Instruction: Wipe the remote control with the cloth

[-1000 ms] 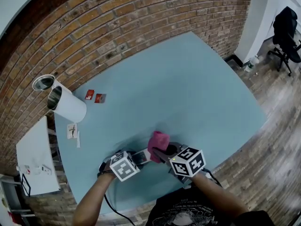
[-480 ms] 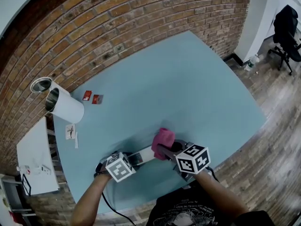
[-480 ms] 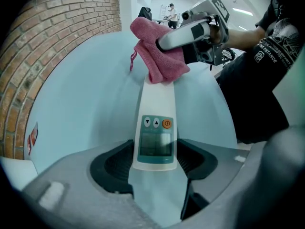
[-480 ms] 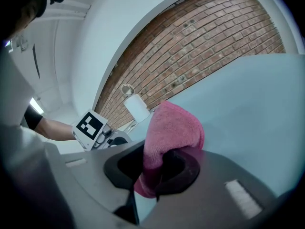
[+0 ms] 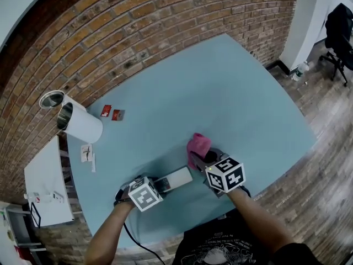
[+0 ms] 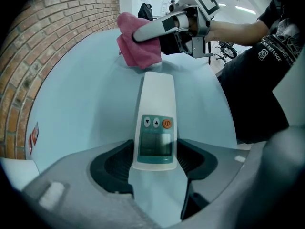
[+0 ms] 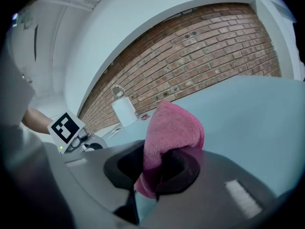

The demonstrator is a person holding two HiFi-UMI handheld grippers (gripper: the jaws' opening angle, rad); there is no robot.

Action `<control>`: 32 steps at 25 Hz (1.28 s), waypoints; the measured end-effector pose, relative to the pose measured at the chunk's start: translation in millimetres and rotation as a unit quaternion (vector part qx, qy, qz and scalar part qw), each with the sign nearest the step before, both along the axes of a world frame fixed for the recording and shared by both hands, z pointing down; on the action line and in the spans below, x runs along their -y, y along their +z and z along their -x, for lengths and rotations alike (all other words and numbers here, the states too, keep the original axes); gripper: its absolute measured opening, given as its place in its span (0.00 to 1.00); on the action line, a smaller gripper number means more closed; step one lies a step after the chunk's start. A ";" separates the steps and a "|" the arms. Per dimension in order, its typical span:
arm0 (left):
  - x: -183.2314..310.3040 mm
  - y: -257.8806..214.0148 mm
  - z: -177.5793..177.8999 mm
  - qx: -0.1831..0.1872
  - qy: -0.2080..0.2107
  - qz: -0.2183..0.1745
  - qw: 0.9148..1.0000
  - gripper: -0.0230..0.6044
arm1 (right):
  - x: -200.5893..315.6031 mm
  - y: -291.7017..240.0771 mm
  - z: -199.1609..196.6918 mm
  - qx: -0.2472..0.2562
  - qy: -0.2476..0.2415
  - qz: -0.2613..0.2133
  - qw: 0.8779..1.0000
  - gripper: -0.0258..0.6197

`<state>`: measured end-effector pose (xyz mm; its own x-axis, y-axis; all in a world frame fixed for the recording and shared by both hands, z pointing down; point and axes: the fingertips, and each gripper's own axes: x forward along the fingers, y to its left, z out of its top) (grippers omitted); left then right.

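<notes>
The white remote control (image 5: 174, 178) with a small screen and an orange button (image 6: 166, 123) lies flat on the light blue table (image 5: 220, 98). My left gripper (image 5: 160, 185) is shut on its near end (image 6: 155, 163). My right gripper (image 5: 197, 162) is shut on a bunched pink cloth (image 5: 198, 146). The cloth (image 6: 138, 46) hangs down to the table just past the remote's far end, off the remote. From the right gripper view the cloth (image 7: 174, 128) rises out of the jaws of the right gripper (image 7: 155, 168).
A white cylinder (image 5: 80, 123) lies on its side at the table's back left, a metal lid (image 5: 51, 98) beside it. Small red packets (image 5: 111, 113) and paper slips (image 5: 86, 153) lie close by. A brick wall (image 5: 138, 32) runs behind. A white side table (image 5: 43, 184) stands left.
The right gripper has carried the pink cloth to the right along the remote and off its far end. The remote's whole top now shows. The left gripper has barely moved.
</notes>
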<state>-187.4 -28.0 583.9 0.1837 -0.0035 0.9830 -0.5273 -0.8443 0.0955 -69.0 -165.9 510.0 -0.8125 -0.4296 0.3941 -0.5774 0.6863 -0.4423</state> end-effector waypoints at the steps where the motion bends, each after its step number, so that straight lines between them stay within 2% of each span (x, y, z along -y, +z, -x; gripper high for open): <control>1: -0.8 0.8 0.3 0.003 0.000 0.002 1.000 0.51 | 0.0 0.7 2.3 -0.004 -0.005 -0.005 1.000 0.14; 7: 0.8 0.2 -1.6 0.011 0.002 0.005 1.000 0.51 | -14.7 6.4 4.9 -0.010 -0.041 -0.009 0.999 0.14; 15: 0.2 1.7 0.5 0.011 0.001 0.007 1.000 0.51 | -32.6 10.5 -3.5 -0.013 -0.045 -0.003 0.999 0.14; 25: 1.5 -0.8 -0.4 -0.014 0.003 -0.004 1.000 0.51 | -47.7 11.5 -16.0 -0.008 0.009 -0.001 1.000 0.14; 32: 2.1 1.6 -0.3 -0.026 0.004 -0.013 1.000 0.51 | -63.9 13.3 -23.2 -0.023 0.038 -0.001 0.999 0.14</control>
